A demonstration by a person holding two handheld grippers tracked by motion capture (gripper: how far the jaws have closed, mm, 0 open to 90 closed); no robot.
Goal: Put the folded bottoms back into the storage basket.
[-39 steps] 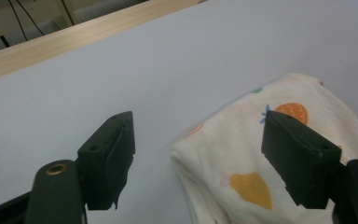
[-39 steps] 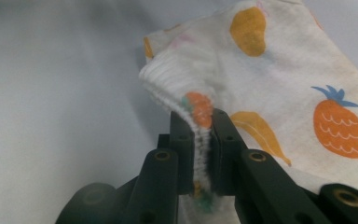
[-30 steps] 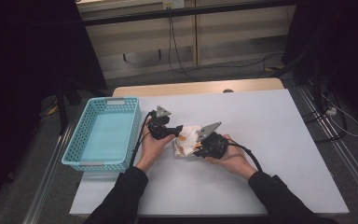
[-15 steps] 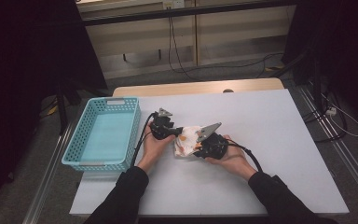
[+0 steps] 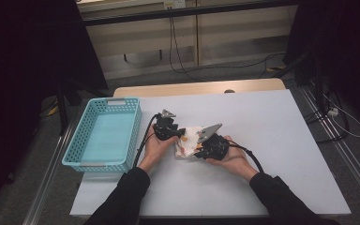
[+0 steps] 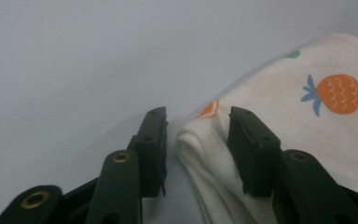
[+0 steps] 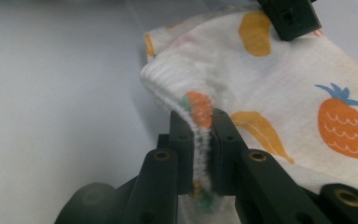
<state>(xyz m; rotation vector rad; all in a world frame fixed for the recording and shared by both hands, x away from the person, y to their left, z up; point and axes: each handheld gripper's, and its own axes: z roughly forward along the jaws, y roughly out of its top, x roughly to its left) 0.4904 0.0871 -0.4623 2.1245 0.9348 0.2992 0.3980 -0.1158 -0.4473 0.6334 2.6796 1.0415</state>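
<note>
Right gripper (image 7: 199,154) clamped the cloth's (image 7: 279,88) ribbed hem; left gripper (image 6: 196,140), unmoved over the last second, stood open astride a fold

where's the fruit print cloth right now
In the high view the fruit print cloth lies on the white table, right of the blue basket, between the left gripper and right gripper, whose jaws pinch its ribbed edge.

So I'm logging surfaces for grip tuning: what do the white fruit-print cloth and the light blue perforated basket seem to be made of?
The white fruit-print cloth looks like soft matte knit cotton: a ribbed hem shows where the right gripper pinches it, and it folds limply. The light blue perforated basket looks like moulded plastic, with rigid walls and regular holes; its sheen can't be judged.
</note>
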